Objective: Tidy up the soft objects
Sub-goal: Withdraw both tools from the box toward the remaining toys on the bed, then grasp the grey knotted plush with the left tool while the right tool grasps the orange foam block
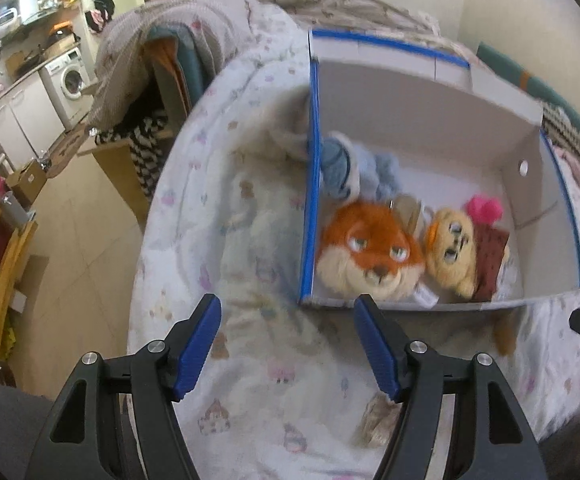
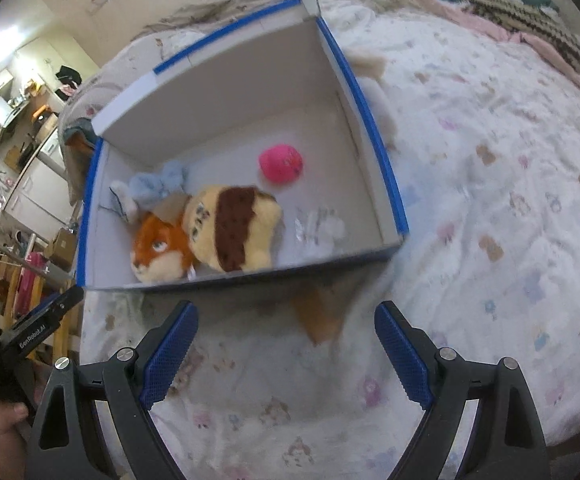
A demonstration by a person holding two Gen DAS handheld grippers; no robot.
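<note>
A white cardboard box with blue-taped rims (image 1: 430,92) (image 2: 225,80) sits on the bed. Inside lie an orange fox plush (image 1: 370,252) (image 2: 157,248), a tan plush with a brown patch (image 1: 454,252) (image 2: 237,228), a pink ball (image 1: 484,208) (image 2: 281,164) and a light blue plush (image 1: 346,168) (image 2: 157,184). An orange-brown plush piece (image 2: 322,312) (image 1: 504,332) lies on the bed just outside the box's near wall. My left gripper (image 1: 287,344) is open and empty, in front of the box. My right gripper (image 2: 285,352) is open and empty, near the orange piece.
A white patterned blanket (image 2: 490,184) (image 1: 217,216) covers the bed. A tan plush (image 2: 370,68) lies outside the box's far right wall. Draped clothes and cushions (image 1: 157,68) hang at the bed's left edge. A washing machine (image 1: 71,76) and shelves stand far left.
</note>
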